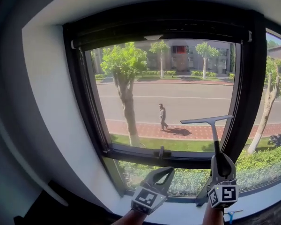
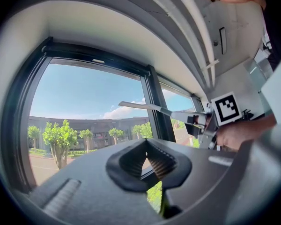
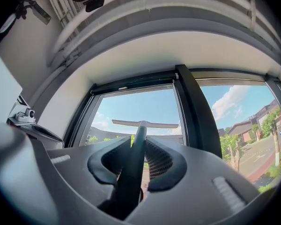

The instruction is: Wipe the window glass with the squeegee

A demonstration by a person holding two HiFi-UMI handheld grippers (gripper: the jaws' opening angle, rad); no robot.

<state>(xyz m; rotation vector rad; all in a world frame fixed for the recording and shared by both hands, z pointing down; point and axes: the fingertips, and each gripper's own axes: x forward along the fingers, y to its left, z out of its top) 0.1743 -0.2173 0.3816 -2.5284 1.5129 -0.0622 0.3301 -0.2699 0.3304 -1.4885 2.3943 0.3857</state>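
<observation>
The squeegee (image 1: 207,121) has a thin grey blade on a dark handle. It stands upright before the lower right of the window glass (image 1: 168,93), blade level at the top; whether the blade touches the glass I cannot tell. My right gripper (image 1: 221,162) is shut on the handle from below, and in the right gripper view the squeegee (image 3: 145,123) rises from between the jaws of that gripper (image 3: 139,142). My left gripper (image 1: 166,172) hovers lower left of it, shut and holding nothing. The left gripper view shows that gripper (image 2: 146,142) with the squeegee (image 2: 145,107) to its right.
A dark frame post (image 1: 243,78) borders the pane on the right, with a second pane (image 1: 271,125) beyond it. A window handle (image 1: 162,152) sits on the lower frame rail. A pale sill (image 1: 267,198) runs below, with a small blue object (image 1: 230,214) near it.
</observation>
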